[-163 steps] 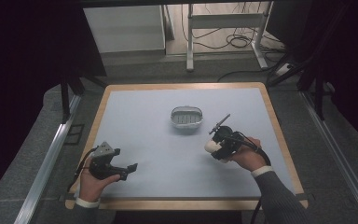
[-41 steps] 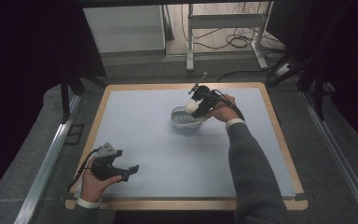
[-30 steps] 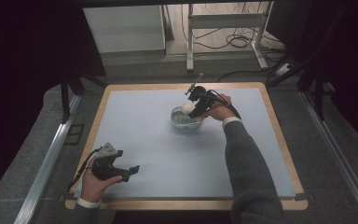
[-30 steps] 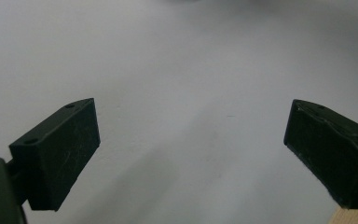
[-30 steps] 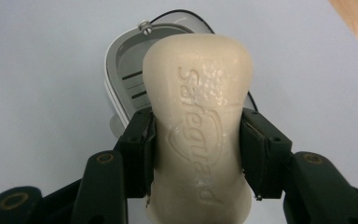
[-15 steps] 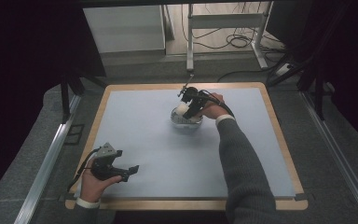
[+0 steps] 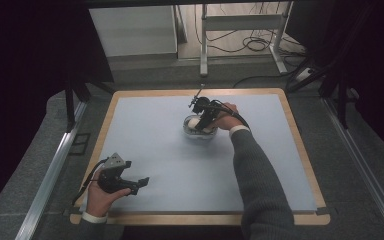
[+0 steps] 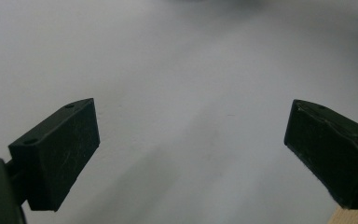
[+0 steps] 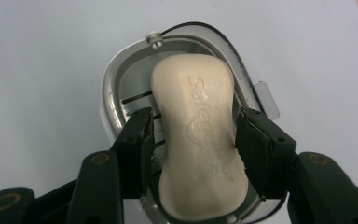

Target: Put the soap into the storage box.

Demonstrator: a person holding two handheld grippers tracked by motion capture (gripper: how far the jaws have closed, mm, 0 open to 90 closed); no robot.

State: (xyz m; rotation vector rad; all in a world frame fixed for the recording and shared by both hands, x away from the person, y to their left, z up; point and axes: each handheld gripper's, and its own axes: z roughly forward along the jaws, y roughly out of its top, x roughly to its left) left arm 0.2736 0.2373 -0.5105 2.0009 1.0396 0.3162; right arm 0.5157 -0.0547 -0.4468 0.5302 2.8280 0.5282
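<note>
Pale blue matting is covering the wooden-rimmed table (image 7: 300,150), and beyond its far edge we are seeing dark floor, cables and the legs of a metal stand.

We are holding the right hand-held gripper (image 9: 193,140) over the middle of the table, a little toward the far edge, pointing down into a soap dish (image 9: 116,84). Its jaws have just been opening: a gap is showing between the left jaw and the soap bar (image 9: 198,140), while the right jaw is sitting right against the bar's side, so we judge the grip is being let go rather than kept. The bar is lying lengthwise in the dish, embossed face up, resting on the slotted drain insert and well inside the rim. We are reading this as the moment of setting the soap down: the jaws are straddling the bar's narrow waist, the easiest place to pinch and to release a slippery, rounded thing without tipping it. In the high view the same right hand-held gripper (image 7: 203,116) is standing over the dish (image 7: 200,134), with the sleeve reaching in from the near edge.

We are keeping the left hand-held gripper (image 7: 139,181) parked near the near left corner, jaws spread wide and holding nothing, pointing level across bare matting, out of the way of the working arm.
</note>
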